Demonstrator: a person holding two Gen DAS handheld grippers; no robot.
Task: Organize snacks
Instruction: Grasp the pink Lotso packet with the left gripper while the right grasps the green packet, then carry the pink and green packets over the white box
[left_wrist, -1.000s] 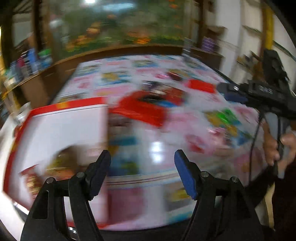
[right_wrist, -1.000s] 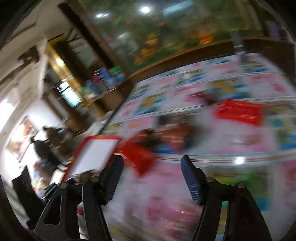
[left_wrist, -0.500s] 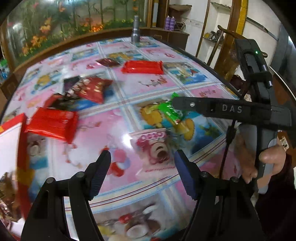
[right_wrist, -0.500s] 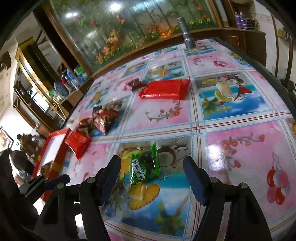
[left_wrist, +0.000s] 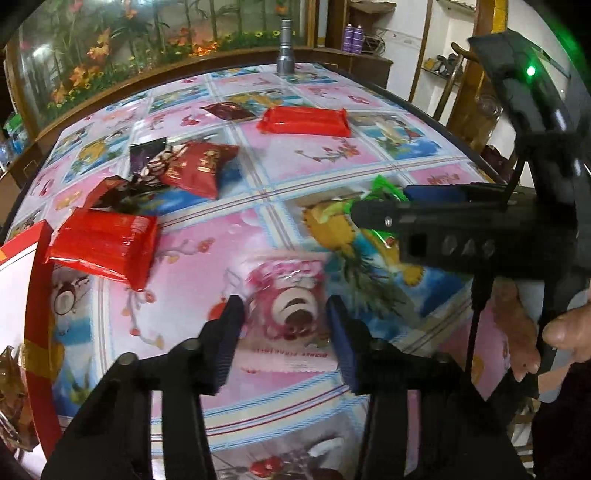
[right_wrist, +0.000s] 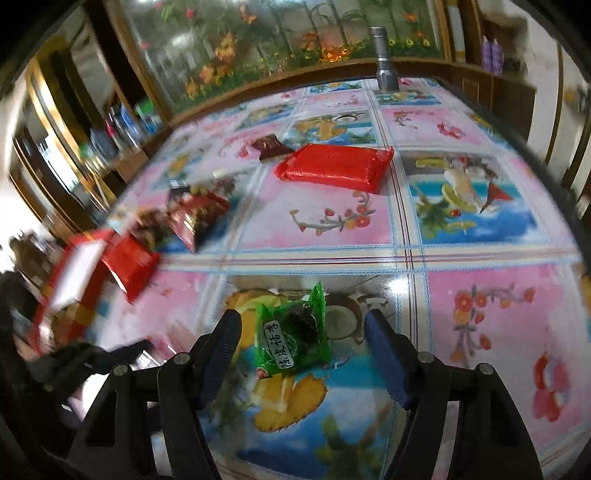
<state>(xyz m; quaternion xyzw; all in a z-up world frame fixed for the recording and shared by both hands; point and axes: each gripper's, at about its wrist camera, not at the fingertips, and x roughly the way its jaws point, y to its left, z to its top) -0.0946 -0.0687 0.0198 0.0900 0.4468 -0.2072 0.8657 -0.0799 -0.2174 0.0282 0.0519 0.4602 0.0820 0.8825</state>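
Note:
My left gripper (left_wrist: 284, 314) is open, its fingers on either side of a pink bear snack packet (left_wrist: 291, 295) lying on the table. My right gripper (right_wrist: 303, 332) is open around a small green snack packet (right_wrist: 295, 332) on the table; it also shows in the left wrist view (left_wrist: 384, 188), mostly hidden by the right gripper. Two red packs (left_wrist: 103, 247) (left_wrist: 304, 120), a dark red bag (left_wrist: 201, 168) and small dark packets (left_wrist: 229, 110) lie further off. A red-rimmed white box (left_wrist: 37, 314) stands at the left.
The table carries a pink and blue cartoon tablecloth (right_wrist: 480, 314). A metal flashlight (right_wrist: 384, 55) stands upright at the far edge. A wooden ledge with a flower mural (left_wrist: 147, 37) runs behind the table. The right gripper's body and hand (left_wrist: 517, 258) fill the right of the left wrist view.
Both grippers swung right from the box and came down over the table. The left now straddles the pink packet, the right the green packet. Both stayed open.

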